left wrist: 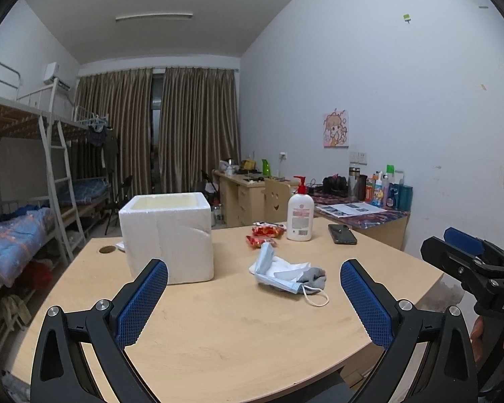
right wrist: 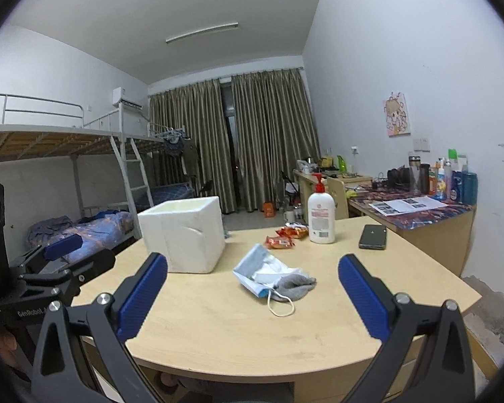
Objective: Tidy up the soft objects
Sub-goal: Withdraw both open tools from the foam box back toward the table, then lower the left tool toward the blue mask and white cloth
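A small heap of soft things lies mid-table: a blue face mask (left wrist: 268,268) (right wrist: 252,268) with a white ear loop, a white tissue (left wrist: 290,267) (right wrist: 272,268) and a grey sock (left wrist: 314,275) (right wrist: 295,285). A white foam box (left wrist: 168,235) (right wrist: 184,235), open on top, stands left of the heap. My left gripper (left wrist: 253,295) is open and empty, held above the near table edge short of the heap. My right gripper (right wrist: 252,295) is open and empty at the same distance. Each gripper shows at the edge of the other's view: the right (left wrist: 463,252), the left (right wrist: 64,252).
Behind the heap on the wooden table (left wrist: 218,329) lie two red snack packets (left wrist: 263,235) (right wrist: 285,237), a white pump bottle (left wrist: 299,215) (right wrist: 321,216) and a black phone (left wrist: 342,234) (right wrist: 373,237). A cluttered desk stands at right, bunk beds at left.
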`<state>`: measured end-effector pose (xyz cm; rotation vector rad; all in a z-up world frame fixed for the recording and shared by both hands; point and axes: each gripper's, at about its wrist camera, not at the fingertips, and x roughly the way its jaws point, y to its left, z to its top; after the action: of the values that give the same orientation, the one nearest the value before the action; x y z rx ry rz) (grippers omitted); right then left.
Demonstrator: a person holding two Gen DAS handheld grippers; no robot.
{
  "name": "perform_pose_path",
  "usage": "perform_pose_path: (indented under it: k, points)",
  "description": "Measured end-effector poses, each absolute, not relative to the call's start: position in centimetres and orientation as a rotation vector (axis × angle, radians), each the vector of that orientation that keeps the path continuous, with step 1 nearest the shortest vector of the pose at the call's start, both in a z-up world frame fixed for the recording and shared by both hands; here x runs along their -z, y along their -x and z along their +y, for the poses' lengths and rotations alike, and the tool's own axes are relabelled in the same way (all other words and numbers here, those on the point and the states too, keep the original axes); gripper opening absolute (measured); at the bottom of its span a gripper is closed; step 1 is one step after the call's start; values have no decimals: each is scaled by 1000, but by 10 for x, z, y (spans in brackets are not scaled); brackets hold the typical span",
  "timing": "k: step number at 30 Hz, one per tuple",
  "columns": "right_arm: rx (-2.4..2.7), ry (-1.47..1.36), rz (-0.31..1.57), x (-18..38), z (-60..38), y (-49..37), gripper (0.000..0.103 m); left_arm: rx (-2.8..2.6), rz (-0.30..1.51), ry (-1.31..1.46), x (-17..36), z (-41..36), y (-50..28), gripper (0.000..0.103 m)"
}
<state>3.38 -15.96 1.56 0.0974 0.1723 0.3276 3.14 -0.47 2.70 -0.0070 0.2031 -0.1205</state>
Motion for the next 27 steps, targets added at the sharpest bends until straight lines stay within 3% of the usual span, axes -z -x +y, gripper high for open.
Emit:
perform_pose_path:
  k: [27]
  points:
    - [-258, -66, 407, 28, -163, -112, 103, 154, 422, -1, 26, -10, -134, 103]
